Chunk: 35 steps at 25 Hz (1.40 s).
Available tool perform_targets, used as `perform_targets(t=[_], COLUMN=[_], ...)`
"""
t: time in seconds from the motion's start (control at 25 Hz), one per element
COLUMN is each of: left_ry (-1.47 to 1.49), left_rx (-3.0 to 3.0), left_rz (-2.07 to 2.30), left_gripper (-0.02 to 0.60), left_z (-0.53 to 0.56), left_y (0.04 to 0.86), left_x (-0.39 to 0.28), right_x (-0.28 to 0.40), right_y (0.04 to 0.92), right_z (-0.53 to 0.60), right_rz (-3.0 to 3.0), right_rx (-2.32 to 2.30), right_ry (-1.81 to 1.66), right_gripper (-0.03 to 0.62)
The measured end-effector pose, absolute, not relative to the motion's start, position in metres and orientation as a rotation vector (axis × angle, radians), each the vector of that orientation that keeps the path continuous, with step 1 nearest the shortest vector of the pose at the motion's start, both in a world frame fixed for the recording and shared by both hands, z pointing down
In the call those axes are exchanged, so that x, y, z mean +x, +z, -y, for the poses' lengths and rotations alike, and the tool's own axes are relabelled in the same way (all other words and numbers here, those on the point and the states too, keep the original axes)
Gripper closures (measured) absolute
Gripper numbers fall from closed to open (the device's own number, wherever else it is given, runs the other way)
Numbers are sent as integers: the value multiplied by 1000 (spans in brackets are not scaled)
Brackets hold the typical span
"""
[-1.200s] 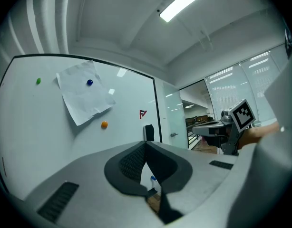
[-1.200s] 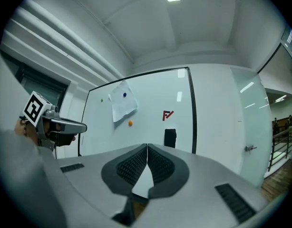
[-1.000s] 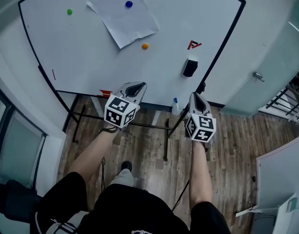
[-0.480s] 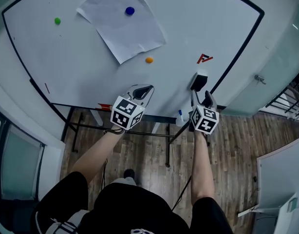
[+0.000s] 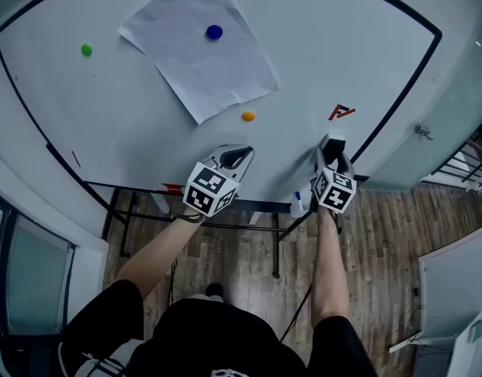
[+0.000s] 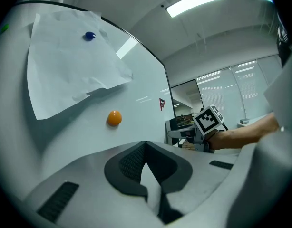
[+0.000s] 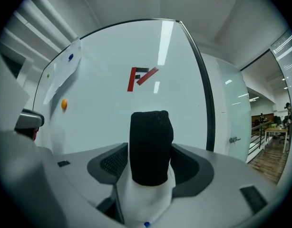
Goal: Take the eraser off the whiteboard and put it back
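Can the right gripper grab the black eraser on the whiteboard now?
Probably yes. The right gripper has just been opening its jaws, and they stand wide, with the eraser already between them on the whiteboard. Nothing blocks the way. The jaws don't look pressed on it yet.

Black short-sleeved top [image 5: 202,340], white print on the chest. The left gripper [image 5: 242,155] and right gripper [image 5: 333,151] have light grey moulded shells and black ribbed pads [image 6: 131,163]. Each carries a white cube [image 5: 210,189] with black square markers.
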<state>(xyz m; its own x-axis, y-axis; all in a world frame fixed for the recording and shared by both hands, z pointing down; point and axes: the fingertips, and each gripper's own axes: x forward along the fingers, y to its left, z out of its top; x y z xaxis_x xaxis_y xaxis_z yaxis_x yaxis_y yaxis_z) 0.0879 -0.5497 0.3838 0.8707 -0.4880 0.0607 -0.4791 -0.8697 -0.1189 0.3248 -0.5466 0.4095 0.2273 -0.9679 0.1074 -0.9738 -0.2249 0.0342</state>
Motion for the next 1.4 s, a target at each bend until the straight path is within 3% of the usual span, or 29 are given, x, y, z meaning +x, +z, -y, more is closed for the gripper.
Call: perform_targets(t=[0.72,1.4], left_ry=[-141,-143], left_rx=[-2941,-2942], left_rz=[-793,-892], left_gripper=[561,561], left_z=[548,425], left_y=[388,404], left_x=[88,111], right_x=[323,322], right_y=[406,424], right_z=[530,393], right_rz=[1888,1994], right_rx=[2400,2269], right_ry=[80,88], right_gripper=[341,341])
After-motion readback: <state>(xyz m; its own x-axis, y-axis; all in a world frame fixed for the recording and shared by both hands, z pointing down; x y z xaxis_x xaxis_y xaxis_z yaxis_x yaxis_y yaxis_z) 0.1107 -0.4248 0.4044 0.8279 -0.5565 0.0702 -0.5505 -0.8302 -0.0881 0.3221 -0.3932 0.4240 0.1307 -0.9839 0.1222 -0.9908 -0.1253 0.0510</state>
